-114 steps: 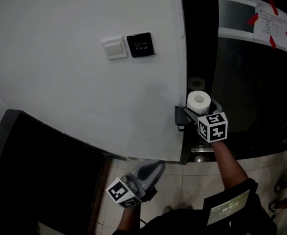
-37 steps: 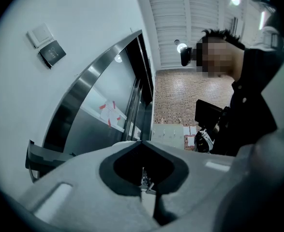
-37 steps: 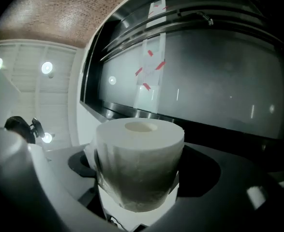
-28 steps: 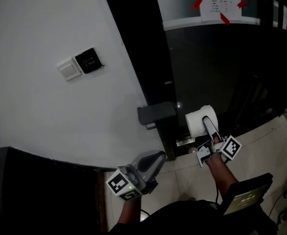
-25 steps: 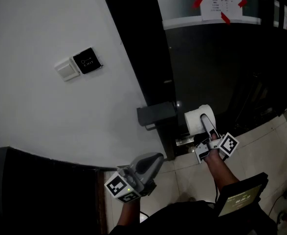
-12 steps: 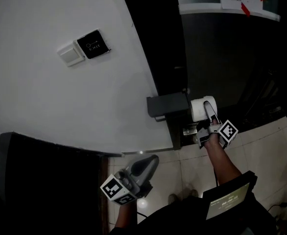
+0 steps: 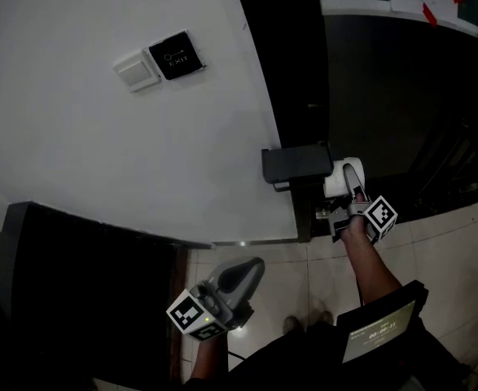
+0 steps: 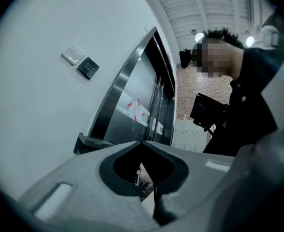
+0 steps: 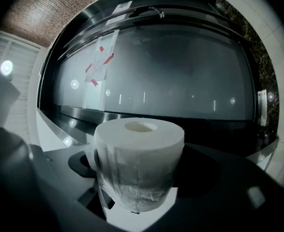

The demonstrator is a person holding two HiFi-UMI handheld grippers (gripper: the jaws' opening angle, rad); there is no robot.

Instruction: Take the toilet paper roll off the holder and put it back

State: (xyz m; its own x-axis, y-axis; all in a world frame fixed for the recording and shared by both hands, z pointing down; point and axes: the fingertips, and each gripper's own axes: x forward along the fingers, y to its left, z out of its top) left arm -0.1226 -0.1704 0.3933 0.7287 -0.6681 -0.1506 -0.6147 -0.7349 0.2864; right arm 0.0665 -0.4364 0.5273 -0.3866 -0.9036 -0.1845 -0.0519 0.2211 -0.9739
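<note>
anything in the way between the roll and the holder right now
Nothing visible. The toilet paper roll, gripped in the right gripper, is right beside the dark holder on the wall edge, with no object between them.

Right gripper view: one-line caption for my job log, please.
Right claw grips the white toilet paper roll by its sides, before a dark glass panel with a red-taped notice.

Black holder (image 7: 296, 163) is projecting as a small shelf from the edge of the white wall (image 7: 124, 161). The toilet paper roll (image 7: 342, 177) is sitting just beside the holder's right end; whether it is resting on the holder cannot be told. Below the holder, the tiled floor (image 7: 291, 271) is carrying the person's feet (image 7: 290, 326).
</note>
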